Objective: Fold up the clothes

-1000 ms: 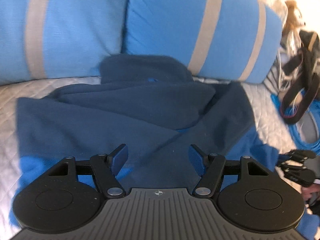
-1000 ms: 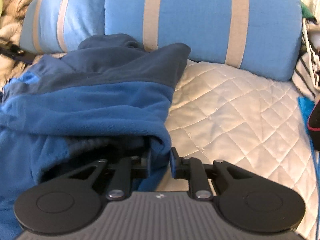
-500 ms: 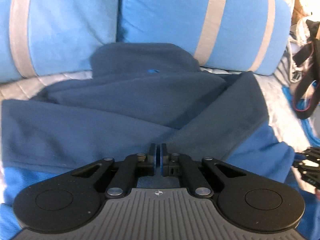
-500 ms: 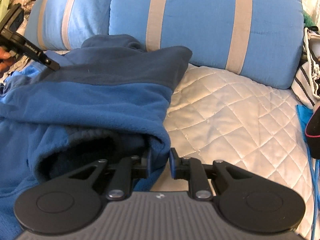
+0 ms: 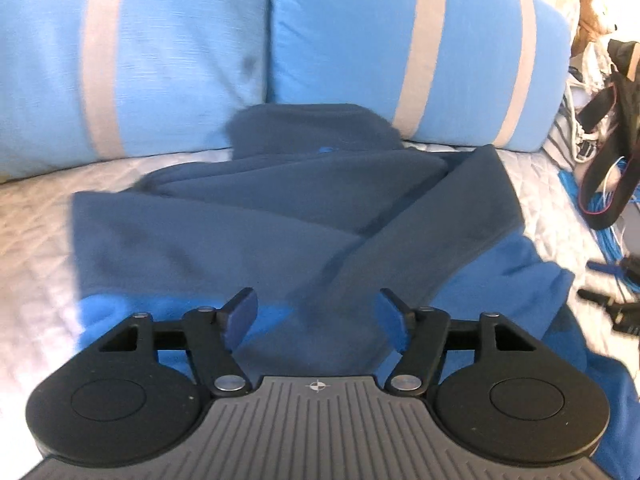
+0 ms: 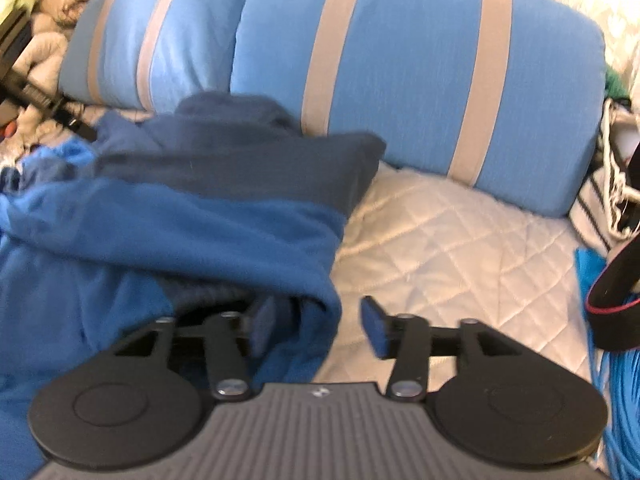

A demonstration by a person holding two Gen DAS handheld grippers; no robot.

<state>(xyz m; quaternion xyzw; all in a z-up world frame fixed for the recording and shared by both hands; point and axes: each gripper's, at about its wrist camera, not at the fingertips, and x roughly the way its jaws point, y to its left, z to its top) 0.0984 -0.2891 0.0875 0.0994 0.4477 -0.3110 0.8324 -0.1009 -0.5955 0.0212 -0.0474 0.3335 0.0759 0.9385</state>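
A blue fleece (image 5: 248, 216) lies partly folded on a white quilt (image 6: 452, 248), its far end touching two light blue pillows (image 5: 344, 36) with beige stripes. Its upper part is dark navy, its near part brighter blue. The left gripper (image 5: 318, 314) hangs just above the near edge of the fleece with its jaws spread wide, holding nothing. The right gripper (image 6: 318, 324) is also released, jaws apart; the right edge of the fleece (image 6: 200, 232) hangs between them, and the left finger (image 6: 262, 324) sits against the fabric's fold. To the far right lie a black strap (image 5: 608, 168) and blue cords (image 6: 624, 400).
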